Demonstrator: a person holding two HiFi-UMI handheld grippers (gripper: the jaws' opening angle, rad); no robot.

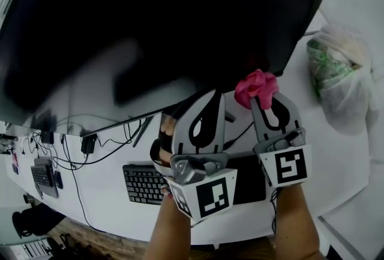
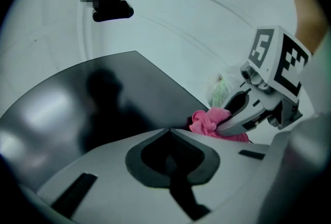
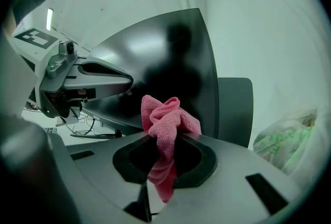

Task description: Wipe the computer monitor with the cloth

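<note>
The large dark computer monitor (image 1: 150, 18) fills the top of the head view, its screen reflecting the room. My right gripper (image 1: 258, 98) is shut on a bunched pink cloth (image 1: 256, 86), held at the screen's lower right edge. In the right gripper view the cloth (image 3: 165, 118) sticks up from between the jaws, in front of the monitor (image 3: 155, 57). My left gripper (image 1: 210, 95) is close beside it on the left, shut with nothing in it. Its own view shows the jaws together (image 2: 169, 130), with the cloth (image 2: 209, 121) just beyond.
A black keyboard (image 1: 143, 184) and cables (image 1: 90, 146) lie on the white desk (image 1: 336, 163) below the monitor. A plastic bag with green contents (image 1: 337, 72) sits at the right. A second small keyboard (image 1: 42, 176) is at far left.
</note>
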